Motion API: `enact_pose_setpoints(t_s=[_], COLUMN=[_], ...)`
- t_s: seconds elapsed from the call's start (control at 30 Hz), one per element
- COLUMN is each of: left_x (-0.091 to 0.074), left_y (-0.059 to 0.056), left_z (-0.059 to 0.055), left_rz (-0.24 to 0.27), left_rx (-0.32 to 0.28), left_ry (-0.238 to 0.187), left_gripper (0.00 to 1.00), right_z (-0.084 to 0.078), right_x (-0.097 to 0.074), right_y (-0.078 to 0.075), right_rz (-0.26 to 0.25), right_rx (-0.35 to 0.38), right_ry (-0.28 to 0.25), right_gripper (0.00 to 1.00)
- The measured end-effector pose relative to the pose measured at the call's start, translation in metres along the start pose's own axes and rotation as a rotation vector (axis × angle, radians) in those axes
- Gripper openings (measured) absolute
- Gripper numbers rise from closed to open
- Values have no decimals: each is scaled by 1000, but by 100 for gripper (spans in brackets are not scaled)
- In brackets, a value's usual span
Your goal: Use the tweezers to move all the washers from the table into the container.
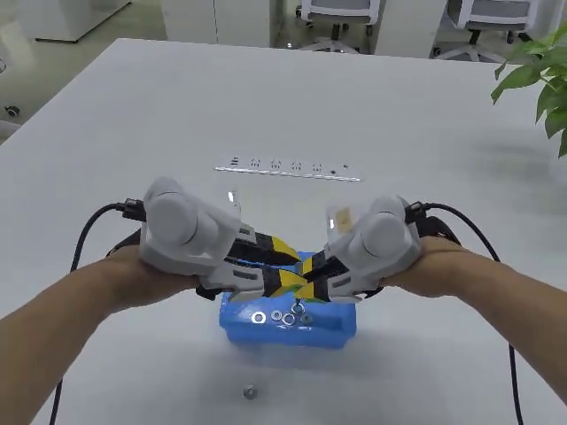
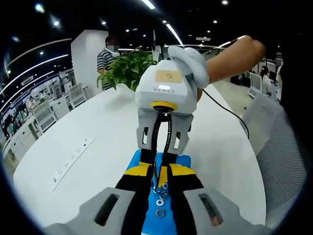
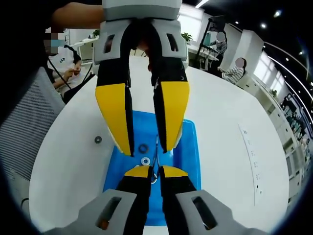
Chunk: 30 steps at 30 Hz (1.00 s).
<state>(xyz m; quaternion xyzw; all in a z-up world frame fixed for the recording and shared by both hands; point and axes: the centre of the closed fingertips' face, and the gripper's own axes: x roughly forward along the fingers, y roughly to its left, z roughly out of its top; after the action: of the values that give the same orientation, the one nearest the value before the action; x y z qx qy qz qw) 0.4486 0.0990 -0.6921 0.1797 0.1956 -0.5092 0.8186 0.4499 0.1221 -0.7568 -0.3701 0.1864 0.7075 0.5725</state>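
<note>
A blue container (image 1: 252, 333) sits on the white table near me, with several washers (image 1: 282, 315) lying in it. Both grippers meet tip to tip just above it. My left gripper (image 1: 285, 266) comes in from the left and my right gripper (image 1: 312, 276) from the right. Thin metal tweezers (image 3: 156, 147) run between the two pairs of jaws, and each gripper (image 2: 156, 172) (image 3: 156, 172) is shut on them. The tweezer tips hang over the washers (image 2: 160, 201) in the container (image 3: 188, 147). One loose washer (image 1: 250, 390) lies on the table in front of the container, also in the right gripper view (image 3: 98, 139).
A white power strip (image 1: 288, 168) lies flat further back on the table. A green plant (image 1: 540, 75) stands at the far right edge. Office chairs line the far side. Cables trail from both grippers across the table.
</note>
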Motion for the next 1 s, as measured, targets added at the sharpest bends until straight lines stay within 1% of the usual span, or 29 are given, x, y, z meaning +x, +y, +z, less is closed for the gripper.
enact_pose_setpoints(t_s=[0.07, 0.2, 0.27, 0.63, 0.9, 1.0], left_x=[1, 2, 3, 2, 0, -1], left_y=[1, 1, 1, -5, -7, -5], left_z=[-1, 1, 1, 3, 4, 5], left_rz=[-4, -4, -2, -25, -31, -25], left_rx=[1, 8, 19, 49, 51, 56], left_ry=[2, 2, 9, 23, 40, 39], left_gripper=[14, 9, 7, 6, 5, 5], right_z=[0, 0, 0, 0, 2, 3], right_x=[0, 0, -1, -1, -1, -1], right_y=[0, 1, 2, 4, 5, 4], right_rz=[2, 5, 6, 12, 9, 4], right_rx=[-5, -8, -9, -17, -9, -5], right_ry=[0, 1, 1, 9, 13, 11], right_gripper=[8, 8, 8, 9, 10, 11])
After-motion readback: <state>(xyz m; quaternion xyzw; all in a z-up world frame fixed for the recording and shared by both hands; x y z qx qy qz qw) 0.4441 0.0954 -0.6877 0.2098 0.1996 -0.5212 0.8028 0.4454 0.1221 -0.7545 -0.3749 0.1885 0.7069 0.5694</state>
